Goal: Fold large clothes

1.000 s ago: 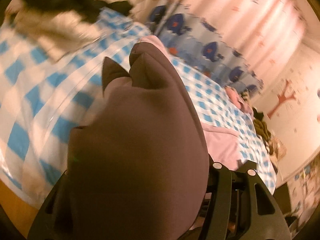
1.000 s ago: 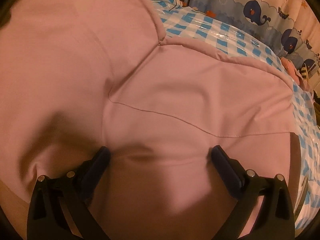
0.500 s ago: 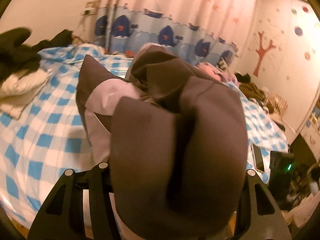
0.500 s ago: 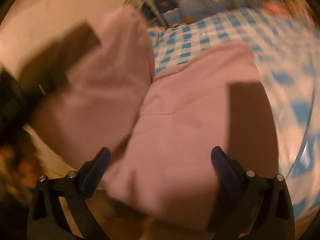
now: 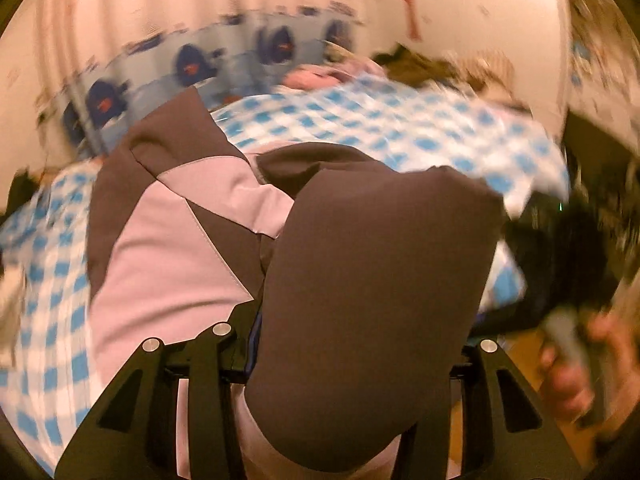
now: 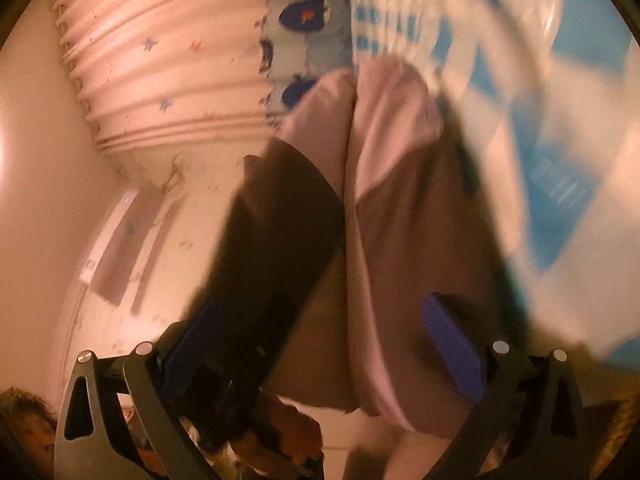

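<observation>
matt brown-pink cloth garment [image 5: 360, 300]; glossy plastic checked sheet [image 5: 400, 120]; ribbed blue fingers [image 6: 452, 344].

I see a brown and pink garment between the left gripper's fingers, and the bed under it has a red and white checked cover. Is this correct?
Not quite: the checked cover is blue and white, not red and white, as the left wrist view shows. The rest holds: the brown and pink garment is between the fingers of the left gripper, whose jaws are closing.
</observation>
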Tool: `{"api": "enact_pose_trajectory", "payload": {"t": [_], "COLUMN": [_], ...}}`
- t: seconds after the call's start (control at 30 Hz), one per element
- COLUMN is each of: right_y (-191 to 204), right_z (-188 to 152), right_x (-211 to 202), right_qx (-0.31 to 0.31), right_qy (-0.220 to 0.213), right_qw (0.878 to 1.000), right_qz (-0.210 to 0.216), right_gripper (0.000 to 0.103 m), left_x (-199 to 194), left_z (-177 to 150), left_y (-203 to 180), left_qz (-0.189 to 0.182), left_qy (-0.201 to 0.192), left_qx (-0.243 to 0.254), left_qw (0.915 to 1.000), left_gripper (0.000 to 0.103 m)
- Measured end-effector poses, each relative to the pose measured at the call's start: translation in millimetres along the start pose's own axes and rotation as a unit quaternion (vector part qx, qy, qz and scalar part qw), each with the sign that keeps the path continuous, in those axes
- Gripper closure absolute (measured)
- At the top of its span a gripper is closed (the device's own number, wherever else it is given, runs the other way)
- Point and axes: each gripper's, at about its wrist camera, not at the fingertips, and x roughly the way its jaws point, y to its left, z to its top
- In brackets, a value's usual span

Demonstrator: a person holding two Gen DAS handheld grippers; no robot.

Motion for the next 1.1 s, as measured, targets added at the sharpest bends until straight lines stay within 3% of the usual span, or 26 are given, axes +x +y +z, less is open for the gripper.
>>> {"api": "enact_pose_trajectory", "payload": {"t": [0.17,0.3,0.43,0.5,0.53,0.57,0.6,0.67,0.8,0.9,0.97,1.03,1.1], "right_y": [55.9,130.6,167.2,158.0,148.0,135.8,122.1,96.6,76.1,77.6,78.0,83.6,86.5], "right_z": [41.2,79.6,91.3,89.9,88.8,86.9,87.2,94.5,100.8,103.1,106.2,103.9,103.5], "right_x": [-22.1,30.0,115.7,163.2,184.6,188.1,188.7,175.9,157.2,152.1,156.1,157.9,159.6], "right_qx": [-0.095,-0.221,-0.305,-0.332,-0.347,-0.353,-0.343,-0.301,-0.281,-0.281,-0.284,-0.290,-0.300], "right_qy": [-0.025,0.033,0.117,0.155,0.165,0.164,0.165,0.151,0.137,0.137,0.140,0.143,0.145], "right_qw": [0.993,0.965,0.911,0.872,0.839,0.820,0.822,0.845,0.856,0.852,0.846,0.838,0.827], "right_qz": [-0.070,-0.140,-0.253,-0.325,-0.386,-0.419,-0.424,-0.415,-0.412,-0.420,-0.428,-0.440,-0.453], "right_gripper": [0.006,0.006,0.006,0.006,0.006,0.006,0.006,0.006,0.006,0.006,0.006,0.006,0.006], "left_x": [27.0,37.2,39.4,37.6,34.0,28.2,23.5,-1.3,-57.1,-74.3,-59.6,-34.1,1.7], "left_z": [-4.5,-9.4,-13.7,-12.0,-11.7,-11.9,-10.5,-12.7,-16.2,-6.7,5.9,9.5,10.2], "left_y": [-37.1,-51.8,-62.8,-60.2,-59.6,-59.7,-58.2,-52.6,-8.7,45.2,84.8,111.3,120.4], "left_qz": [0.006,0.008,0.014,0.013,0.013,0.007,0.001,-0.029,-0.090,-0.057,-0.031,-0.045,-0.080], "left_qy": [0.018,0.027,0.028,0.029,0.029,0.031,0.032,0.035,0.020,-0.008,-0.015,-0.009,0.022], "left_qx": [0.054,0.083,0.108,0.107,0.107,0.109,0.110,0.100,0.025,-0.048,-0.112,-0.163,-0.196], "left_qw": [0.9984,0.9961,0.9936,0.9938,0.9937,0.9935,0.9934,0.9940,0.9954,0.9972,0.9931,0.9855,0.9771], "left_gripper": [0.059,0.055,0.049,0.045,0.040,0.034,0.033,0.033,0.032,0.031,0.027,0.027,0.027]}}
